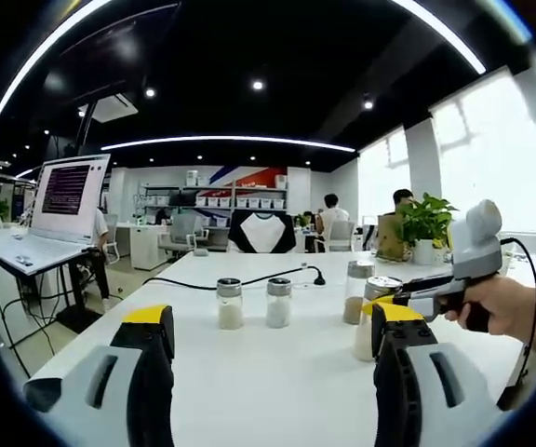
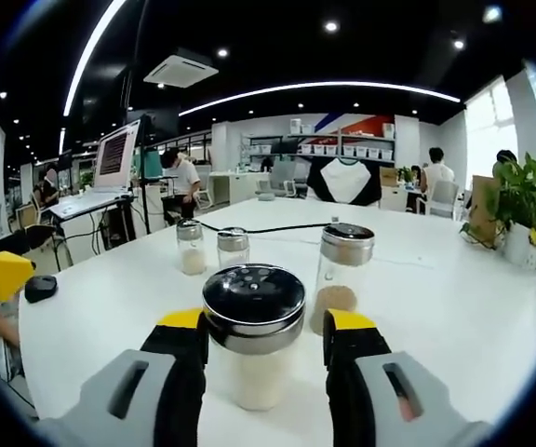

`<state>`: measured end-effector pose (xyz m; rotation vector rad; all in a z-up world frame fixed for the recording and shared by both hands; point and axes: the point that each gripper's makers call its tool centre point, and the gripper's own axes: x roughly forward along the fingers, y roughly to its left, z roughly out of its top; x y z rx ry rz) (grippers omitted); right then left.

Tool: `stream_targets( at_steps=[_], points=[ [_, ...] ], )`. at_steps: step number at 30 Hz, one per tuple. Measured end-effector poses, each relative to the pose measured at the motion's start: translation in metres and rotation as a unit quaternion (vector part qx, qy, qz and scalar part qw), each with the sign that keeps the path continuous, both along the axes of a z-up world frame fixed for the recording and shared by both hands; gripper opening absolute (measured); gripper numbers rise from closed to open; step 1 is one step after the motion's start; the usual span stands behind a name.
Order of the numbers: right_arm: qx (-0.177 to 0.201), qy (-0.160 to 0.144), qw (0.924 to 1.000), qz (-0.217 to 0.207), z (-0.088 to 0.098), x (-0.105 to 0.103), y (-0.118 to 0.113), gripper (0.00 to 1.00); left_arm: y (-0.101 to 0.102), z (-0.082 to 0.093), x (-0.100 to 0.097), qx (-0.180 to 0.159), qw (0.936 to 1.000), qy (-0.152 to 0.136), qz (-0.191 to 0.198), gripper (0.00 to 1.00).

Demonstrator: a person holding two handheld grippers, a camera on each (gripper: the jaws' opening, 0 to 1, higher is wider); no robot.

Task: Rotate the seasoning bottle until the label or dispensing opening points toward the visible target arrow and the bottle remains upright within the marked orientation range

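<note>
Your right hand-held gripper (image 2: 263,349) stands released, yellow-tipped jaws flanking the clear glass seasoning bottle with the perforated steel lid (image 2: 253,335) on the white desk (image 2: 435,307) at 6 o'clock, so you should judge this pre-grasp: clench gently, then twist it upright.

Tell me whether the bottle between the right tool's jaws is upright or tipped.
Upright: the bottle stands on the white table, perforated metal cap on top, between the right tool jaws.
</note>
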<state>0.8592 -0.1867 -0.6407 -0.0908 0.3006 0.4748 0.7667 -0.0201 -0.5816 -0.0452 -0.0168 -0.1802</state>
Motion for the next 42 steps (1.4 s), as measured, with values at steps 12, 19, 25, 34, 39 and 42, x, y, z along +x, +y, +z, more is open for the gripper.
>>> stream_targets(
  at_steps=[12, 19, 25, 34, 39, 42],
  points=[
    [0.007, -0.008, 0.9999, 0.000, -0.0009, -0.0016, 0.0044, 0.39, -0.0020, -0.0029, 0.0008, -0.003, 1.0000, 0.005, -0.006, 0.92],
    [0.011, -0.013, 0.9998, -0.004, -0.0008, 0.0002, 0.0050, 0.38, -0.0033, -0.0045, 0.0006, -0.004, 0.9999, 0.007, -0.006, 0.92],
    [0.010, -0.016, 0.9998, -0.006, -0.0007, 0.0004, 0.0051, 0.38, -0.0021, -0.0064, 0.0006, -0.006, 0.9999, 0.011, -0.005, 0.92],
    [0.011, -0.020, 0.9997, 0.000, -0.0005, -0.0001, 0.0055, 0.38, -0.0033, -0.0084, -0.0006, -0.008, 0.9999, 0.013, -0.007, 0.92],
    [0.012, -0.020, 0.9997, 0.005, -0.0007, 0.0012, 0.0056, 0.38, -0.0055, -0.0078, -0.0008, -0.008, 0.9998, 0.012, -0.011, 0.92],
    [0.016, -0.022, 0.9996, 0.011, -0.0007, 0.0010, 0.0056, 0.38, -0.0053, -0.0082, -0.0012, -0.009, 0.9998, 0.013, -0.011, 0.92]
  ],
)
